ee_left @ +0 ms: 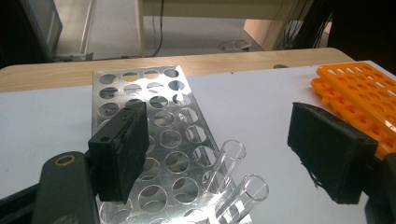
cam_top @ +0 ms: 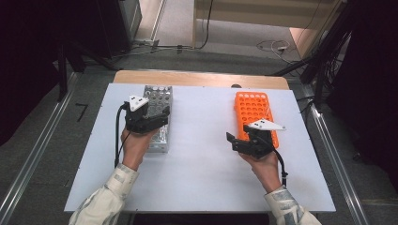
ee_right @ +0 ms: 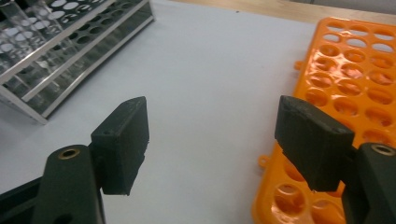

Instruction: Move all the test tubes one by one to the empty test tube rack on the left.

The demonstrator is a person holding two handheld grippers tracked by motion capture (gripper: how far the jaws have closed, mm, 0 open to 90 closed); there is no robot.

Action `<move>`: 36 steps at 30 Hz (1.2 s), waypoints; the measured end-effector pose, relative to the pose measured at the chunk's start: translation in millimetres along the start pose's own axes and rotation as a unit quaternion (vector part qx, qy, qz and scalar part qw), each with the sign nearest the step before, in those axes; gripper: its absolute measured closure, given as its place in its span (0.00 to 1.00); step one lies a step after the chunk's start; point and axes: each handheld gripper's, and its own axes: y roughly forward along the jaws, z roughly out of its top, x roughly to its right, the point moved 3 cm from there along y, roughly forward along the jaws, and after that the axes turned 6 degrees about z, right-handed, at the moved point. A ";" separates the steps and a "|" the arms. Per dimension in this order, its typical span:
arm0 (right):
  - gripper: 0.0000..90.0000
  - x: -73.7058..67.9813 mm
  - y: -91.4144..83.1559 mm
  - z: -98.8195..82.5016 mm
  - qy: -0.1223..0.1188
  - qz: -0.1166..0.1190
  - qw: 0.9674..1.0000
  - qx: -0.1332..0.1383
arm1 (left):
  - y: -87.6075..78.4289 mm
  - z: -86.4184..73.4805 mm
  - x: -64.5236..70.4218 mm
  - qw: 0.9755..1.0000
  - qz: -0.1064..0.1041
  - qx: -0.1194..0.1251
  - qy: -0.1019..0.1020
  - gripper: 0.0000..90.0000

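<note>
Hovering over the near end of the metal test-tube rack (cam_top: 158,117), the left gripper (ee_left: 229,154) has its jaws spread wide with nothing clamped; two clear glass test tubes (ee_left: 233,179) stand tilted in the rack's near holes, between the jaws but untouched. At the near left corner of the orange test-tube rack (cam_top: 254,112), the right gripper (ee_right: 212,144) is also wide apart and empty, over the white tabletop (cam_top: 202,140). Farther off, both racks stretch toward the table's wooden far edge (cam_top: 197,78), well apart from each other.
</note>
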 end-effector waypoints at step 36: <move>0.34 102.2 -5.7 -0.9 0.047 -0.121 0.992 0.010 | -20.1 -10.7 -14.2 1.000 0.023 0.001 -0.006 0.23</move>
